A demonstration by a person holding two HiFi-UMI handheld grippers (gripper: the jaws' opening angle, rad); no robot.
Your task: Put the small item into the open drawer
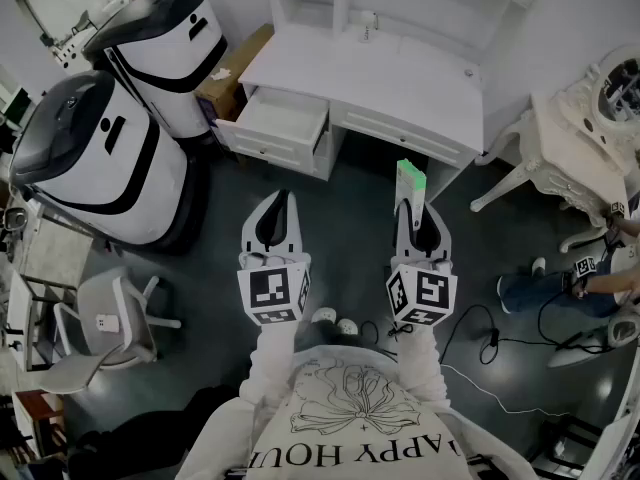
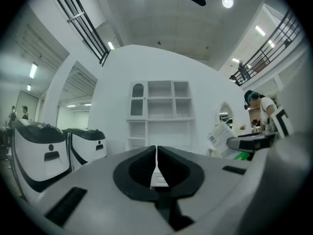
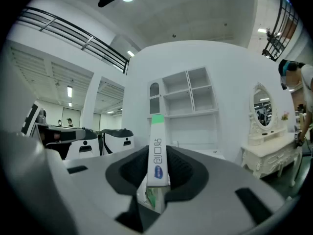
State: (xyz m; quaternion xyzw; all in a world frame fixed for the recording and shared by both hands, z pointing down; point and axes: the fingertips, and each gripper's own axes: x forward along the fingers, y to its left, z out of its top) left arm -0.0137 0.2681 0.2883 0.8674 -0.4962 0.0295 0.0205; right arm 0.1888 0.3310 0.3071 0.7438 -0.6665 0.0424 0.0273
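Our right gripper point(image 1: 413, 206) clamps the green-tipped box point(image 1: 411, 177); our left gripper point(image 1: 283, 200) is closed, empty; we've yet to reach the open drawer point(image 1: 283, 120), upper left.

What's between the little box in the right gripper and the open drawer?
Nothing. The head view shows only bare dark floor between the little box in the right gripper and the open drawer.

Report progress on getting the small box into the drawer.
Done: the drawer stands open, and the right gripper is shut on the small box. In hand: the box is held in the air, short of the desk. Remaining: place it inside the drawer and release.
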